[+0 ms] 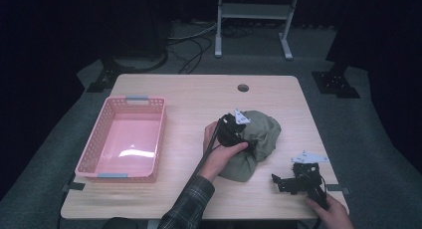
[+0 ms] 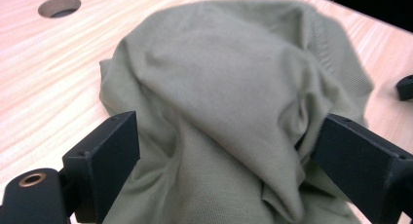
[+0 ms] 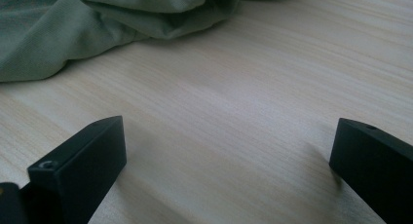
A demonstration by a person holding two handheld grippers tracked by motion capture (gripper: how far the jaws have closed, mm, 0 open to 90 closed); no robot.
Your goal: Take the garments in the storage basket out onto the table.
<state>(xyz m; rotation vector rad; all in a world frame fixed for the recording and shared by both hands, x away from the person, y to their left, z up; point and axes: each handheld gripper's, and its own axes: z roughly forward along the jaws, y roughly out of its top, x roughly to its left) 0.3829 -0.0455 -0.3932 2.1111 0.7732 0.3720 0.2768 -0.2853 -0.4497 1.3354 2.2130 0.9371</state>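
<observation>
An olive green cloth (image 1: pixel 263 132) lies bunched in a mound on the wooden table (image 1: pixel 199 99), right of centre. A person's left hand holds my left gripper (image 1: pixel 250 141) against the mound's left side. In the left gripper view its jaws stand wide around a thick fold of the cloth (image 2: pixel 234 63), and the fabric touches both inner faces without being squeezed flat. My right gripper (image 1: pixel 279 183) rests low near the table's front right corner, held by the other hand. Its jaws are open over bare wood (image 3: pixel 229 126), and the cloth's edge (image 3: pixel 73 34) lies beyond them.
A pink plastic basket (image 1: pixel 134 98) stands empty on the left half of the table. A round cable hole (image 1: pixel 243 87) sits near the far edge. Dark floor, cables and a white metal stand (image 1: pixel 254 12) lie behind the table.
</observation>
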